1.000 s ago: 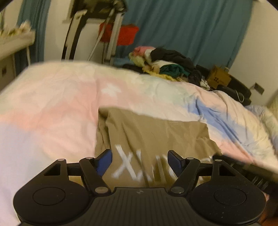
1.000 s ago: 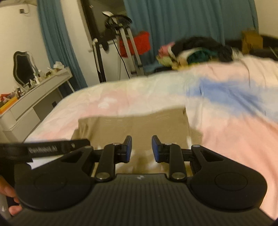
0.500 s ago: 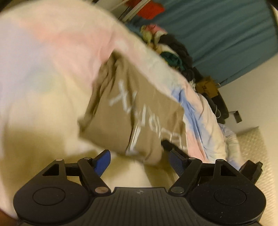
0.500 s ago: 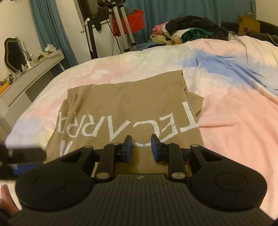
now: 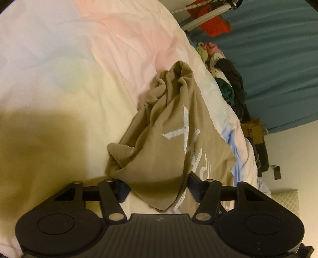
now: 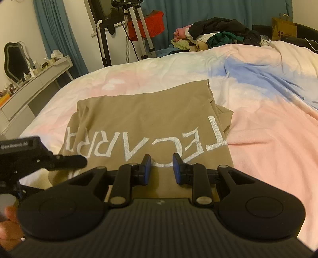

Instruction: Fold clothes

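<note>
Soft pink, blue and cream covers spread over the bed (image 6: 268,129), and a tan shirt (image 6: 143,115) with big white letters lies on it in the middle of the right wrist view. Far off, near the top of that view, a pile of clothes (image 6: 214,33) waits by the blue curtain (image 6: 198,12).

In the left wrist view, the left tool (image 5: 157,188) sits at the bottom middle of the frame, with a bunched corner of the shirt (image 5: 171,142) between its two sides. Its sides have just been coming closer together around that cloth. I cannot tell for sure if they squeeze it yet.

In the right wrist view, the right tool (image 6: 160,168) is low in the middle of the frame, over the near edge of the shirt. Its sides stand a little apart, and nothing is between them. The left tool shows at the left edge of this view too.

I think the step in hand is grabbing the side of the shirt to fold it over. Next, the left tool needs a firm hold on the cloth. Then it should lift the side and lay it flat across the shirt. The right tool could hold the shirt down so it does not slide.
</note>
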The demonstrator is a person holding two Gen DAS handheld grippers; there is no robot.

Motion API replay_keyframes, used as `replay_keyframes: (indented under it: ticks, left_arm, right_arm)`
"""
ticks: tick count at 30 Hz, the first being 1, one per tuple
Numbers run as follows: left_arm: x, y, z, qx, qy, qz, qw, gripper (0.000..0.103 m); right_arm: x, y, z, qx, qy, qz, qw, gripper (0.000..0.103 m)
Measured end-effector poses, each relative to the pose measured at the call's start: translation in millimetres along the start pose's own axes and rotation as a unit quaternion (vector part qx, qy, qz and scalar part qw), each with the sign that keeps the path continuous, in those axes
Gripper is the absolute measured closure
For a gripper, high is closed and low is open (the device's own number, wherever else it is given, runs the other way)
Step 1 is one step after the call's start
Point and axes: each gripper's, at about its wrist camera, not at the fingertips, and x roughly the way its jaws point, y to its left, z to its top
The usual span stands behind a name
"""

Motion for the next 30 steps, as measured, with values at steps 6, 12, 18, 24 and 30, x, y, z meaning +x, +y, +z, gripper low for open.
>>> replay_keyframes:
  ticks: [6,12,18,24,30]
  left_arm:
    - [-9.6,-3.5,-2.5,0.000,-0.026,-0.010,0.9996,0.071]
    - [-26.0,-15.0,-4.3,0.030,-0.049,-0.038,0.9976,0.076]
    - [-32.8,-13.5,-5.6,0.032,-0.047,-0.054,0.9969,0.075]
    - [-11.2,-1.3,0.9,-0.005,-0.008,-0.021,0.9997,0.056]
    - [-6.5,6.0,3.3,-0.028,-0.010,-0.028,0.9992,0.069]
  right_arm:
    - [-15.3,-8.9,4.2,0.062,-0.006,0.025,0.998,0.073]
    - [-22.4,-8.3,3.1,0.068,-0.015,0.028,0.997,0.036]
    - [-15.3,-10.0,3.2,0.069,-0.006,0.022,0.997,0.036]
    - [-18.0,-9.8,4.8,0.075,-0.008,0.029,0.997,0.036]
    - [-34.4,-19.5,6.5,0.177,-0.010,0.181,0.967,0.000]
